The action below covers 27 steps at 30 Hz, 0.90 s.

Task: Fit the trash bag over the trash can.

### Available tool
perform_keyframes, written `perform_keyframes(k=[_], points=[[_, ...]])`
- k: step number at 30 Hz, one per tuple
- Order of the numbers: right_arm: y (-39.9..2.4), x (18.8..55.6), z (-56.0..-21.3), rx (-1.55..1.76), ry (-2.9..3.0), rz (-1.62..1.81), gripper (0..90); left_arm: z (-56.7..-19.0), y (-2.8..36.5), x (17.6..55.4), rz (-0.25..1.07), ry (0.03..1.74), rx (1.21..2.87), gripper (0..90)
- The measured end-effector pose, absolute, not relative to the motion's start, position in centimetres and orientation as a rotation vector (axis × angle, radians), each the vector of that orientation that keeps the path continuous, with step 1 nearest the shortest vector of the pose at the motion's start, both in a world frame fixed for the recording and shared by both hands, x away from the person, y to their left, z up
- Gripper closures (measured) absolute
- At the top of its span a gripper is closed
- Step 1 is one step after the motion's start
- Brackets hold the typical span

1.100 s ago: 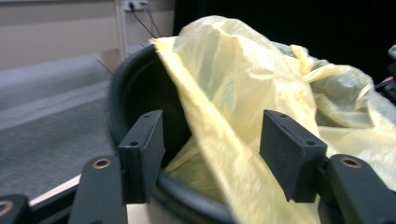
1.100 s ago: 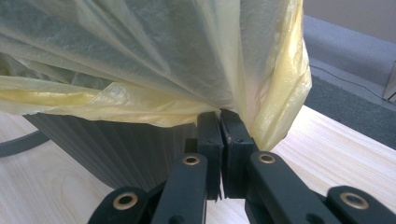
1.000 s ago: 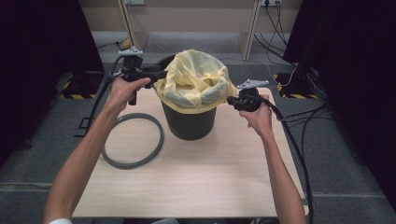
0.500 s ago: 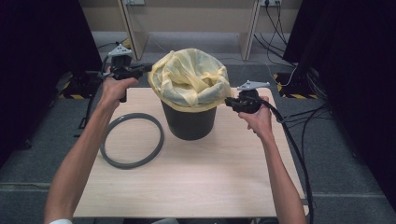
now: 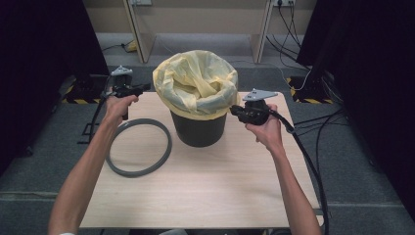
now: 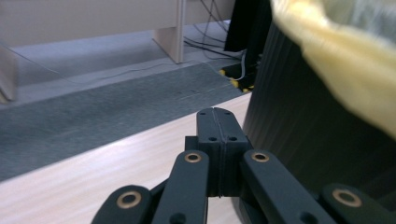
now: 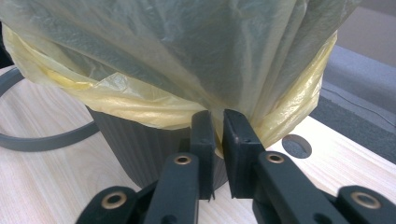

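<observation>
- No readable text, labels, brands or numbers anywhere.
- Only marking: yellow-black hazard stripes (image 5: 306, 100) on the floor, right of the bin (image 5: 198, 129); same stripes (image 5: 80, 100) left of it.

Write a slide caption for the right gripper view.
Right claw pinching the yellow bag's folded-over edge against the dark bin, grey ring lying beside.
</observation>
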State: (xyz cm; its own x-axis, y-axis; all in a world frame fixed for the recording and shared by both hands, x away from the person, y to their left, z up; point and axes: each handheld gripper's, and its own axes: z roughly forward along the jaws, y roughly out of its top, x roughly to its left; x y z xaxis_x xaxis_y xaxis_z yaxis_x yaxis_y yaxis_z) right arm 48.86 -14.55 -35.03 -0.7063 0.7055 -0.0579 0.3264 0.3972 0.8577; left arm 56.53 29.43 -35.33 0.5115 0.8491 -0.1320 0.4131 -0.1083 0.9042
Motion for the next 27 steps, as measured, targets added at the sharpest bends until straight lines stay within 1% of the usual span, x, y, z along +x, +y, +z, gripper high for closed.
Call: perform_keyframes(k=[3,4,7,9,12,14,17,21,23,27], points=[[-14.6,48.8,-34.9,0.892,2.234,1.247,84.5,-34.5,30.1,56.2,0.531,1.058,1.684,89.6],[-14.7,48.8,-34.8,0.895,2.228,1.249,83.8,-33.8,30.4,56.0,0.534,1.050,1.665,87.9],[-14.8,48.6,-34.6,0.920,2.200,1.245,80.7,-32.6,30.8,55.6,0.541,1.036,1.633,81.6],[-14.8,48.8,-34.7,0.924,2.199,1.210,82.6,-31.9,30.9,55.3,0.543,1.024,1.609,74.4],[-14.8,49.8,-35.2,0.934,2.221,1.173,86.7,-31.0,30.8,55.0,0.534,1.010,1.585,67.5],[-15.1,50.9,-35.5,0.968,2.225,1.165,87.0,-30.6,30.6,54.9,0.531,1.004,1.578,63.0],[-15.6,52.6,-35.8,1.018,2.216,1.171,87.0,-29.9,30.2,54.8,0.511,0.985,1.571,58.6],[-16.4,54.4,-36.0,1.100,2.202,1.234,85.2,-29.3,29.3,55.3,0.460,0.982,1.570,51.5],[-16.7,54.7,-36.0,1.126,2.188,1.265,83.8,-29.1,28.7,55.7,0.438,0.985,1.573,47.7],[-16.7,54.3,-36.0,1.124,2.190,1.247,80.3,-29.0,27.6,56.8,0.400,0.983,1.591,46.0]])
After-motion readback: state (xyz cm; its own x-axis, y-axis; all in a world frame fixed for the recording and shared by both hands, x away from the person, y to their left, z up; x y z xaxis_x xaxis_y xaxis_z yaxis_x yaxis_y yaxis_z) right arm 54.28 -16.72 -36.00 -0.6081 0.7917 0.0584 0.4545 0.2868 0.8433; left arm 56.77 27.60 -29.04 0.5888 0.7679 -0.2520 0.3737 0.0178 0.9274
